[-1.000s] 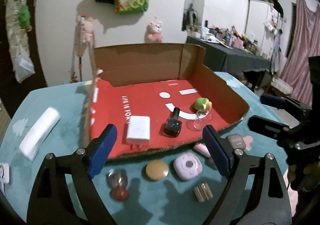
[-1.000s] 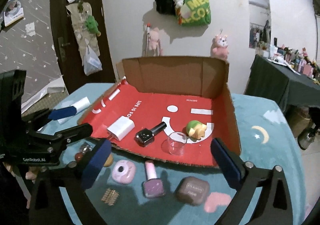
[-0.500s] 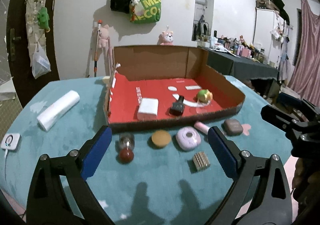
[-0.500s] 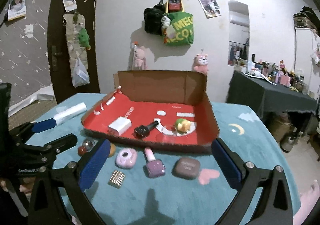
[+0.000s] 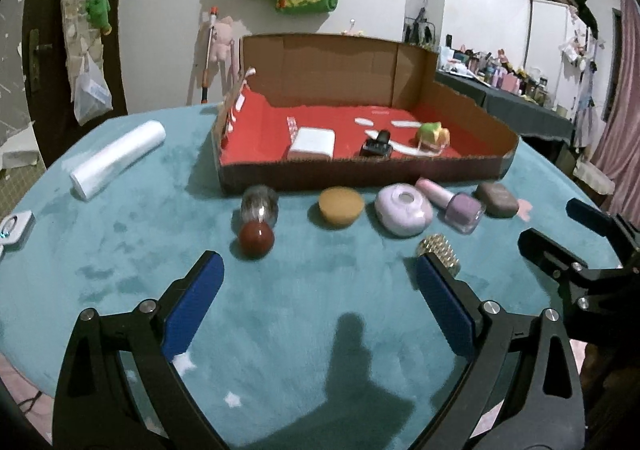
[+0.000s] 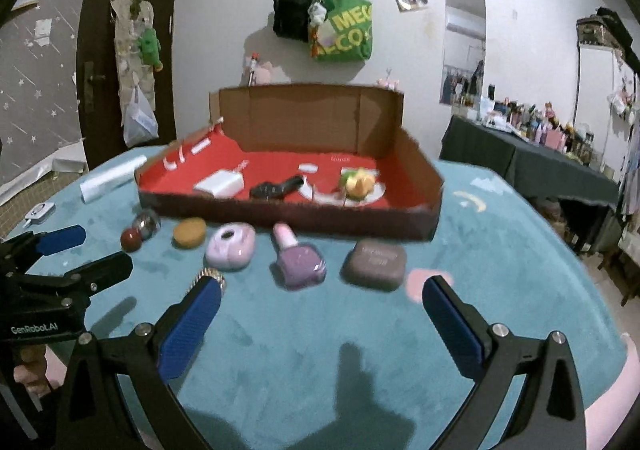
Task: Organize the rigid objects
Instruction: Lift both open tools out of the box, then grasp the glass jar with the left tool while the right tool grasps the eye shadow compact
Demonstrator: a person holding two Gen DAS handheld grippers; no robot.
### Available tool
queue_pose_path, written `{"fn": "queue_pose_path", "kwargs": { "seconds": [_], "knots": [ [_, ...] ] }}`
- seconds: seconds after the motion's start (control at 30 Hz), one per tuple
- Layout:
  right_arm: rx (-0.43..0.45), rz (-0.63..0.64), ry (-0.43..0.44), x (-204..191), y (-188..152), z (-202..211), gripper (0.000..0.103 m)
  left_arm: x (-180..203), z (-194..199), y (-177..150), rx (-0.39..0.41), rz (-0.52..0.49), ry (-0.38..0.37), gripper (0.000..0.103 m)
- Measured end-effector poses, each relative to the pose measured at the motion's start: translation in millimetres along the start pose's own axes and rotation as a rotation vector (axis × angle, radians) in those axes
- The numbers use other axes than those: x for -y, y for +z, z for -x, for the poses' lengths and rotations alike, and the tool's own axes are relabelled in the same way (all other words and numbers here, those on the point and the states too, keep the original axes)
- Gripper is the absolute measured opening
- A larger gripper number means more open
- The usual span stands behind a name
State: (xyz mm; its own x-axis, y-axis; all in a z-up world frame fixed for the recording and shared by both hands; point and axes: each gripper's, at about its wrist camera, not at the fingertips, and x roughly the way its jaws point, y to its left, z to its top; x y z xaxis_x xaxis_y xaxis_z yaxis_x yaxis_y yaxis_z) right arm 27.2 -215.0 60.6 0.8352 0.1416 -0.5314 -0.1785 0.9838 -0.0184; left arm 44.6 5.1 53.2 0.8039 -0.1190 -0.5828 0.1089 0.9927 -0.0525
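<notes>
Both the left hand-held gripper (image 5: pixel 318 294) and the right hand-held gripper (image 6: pixel 322 318) are hovering with jaws apart, near the purple nail polish (image 6: pixel 299 257) lying before the cardboard box (image 6: pixel 288 218).

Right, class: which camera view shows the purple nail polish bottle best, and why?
The right wrist view: the purple nail polish bottle lies near centre, cap and body fully visible. In the left wrist view, the bottle sits smaller, off to the right, beside the lilac case.

The table (image 5: pixel 140 250) is covered in teal plush. On it are set a cardboard box (image 5: pixel 360 172), a white roll (image 5: pixel 118 158), and a row of small items: red ball (image 5: pixel 256 240), tan puff (image 5: pixel 341 202), lilac case (image 5: pixel 403 210), polish bottle (image 5: pixel 456 206), brown case (image 5: pixel 497 200), gold clip (image 5: pixel 438 252).
</notes>
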Motion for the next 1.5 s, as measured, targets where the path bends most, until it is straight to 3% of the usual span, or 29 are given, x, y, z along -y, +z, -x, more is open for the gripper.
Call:
{"fn": "queue_pose_path", "kwargs": {
  "seconds": [0.73,0.97,1.5],
  "knots": [
    [-0.069,-0.054,0.002,9,-20,-20,0.103,-6,-22,-10,-0.071,0.025,0.038,0.098],
    [-0.083,-0.064,-0.026,18,-8,-26,0.103,-12,-29,2,-0.100,0.036,0.066,0.098],
    [-0.247,-0.226,-0.049,70,29,-73,0.103,-34,-69,37,-0.217,0.033,0.170,0.097]
  ]
}}
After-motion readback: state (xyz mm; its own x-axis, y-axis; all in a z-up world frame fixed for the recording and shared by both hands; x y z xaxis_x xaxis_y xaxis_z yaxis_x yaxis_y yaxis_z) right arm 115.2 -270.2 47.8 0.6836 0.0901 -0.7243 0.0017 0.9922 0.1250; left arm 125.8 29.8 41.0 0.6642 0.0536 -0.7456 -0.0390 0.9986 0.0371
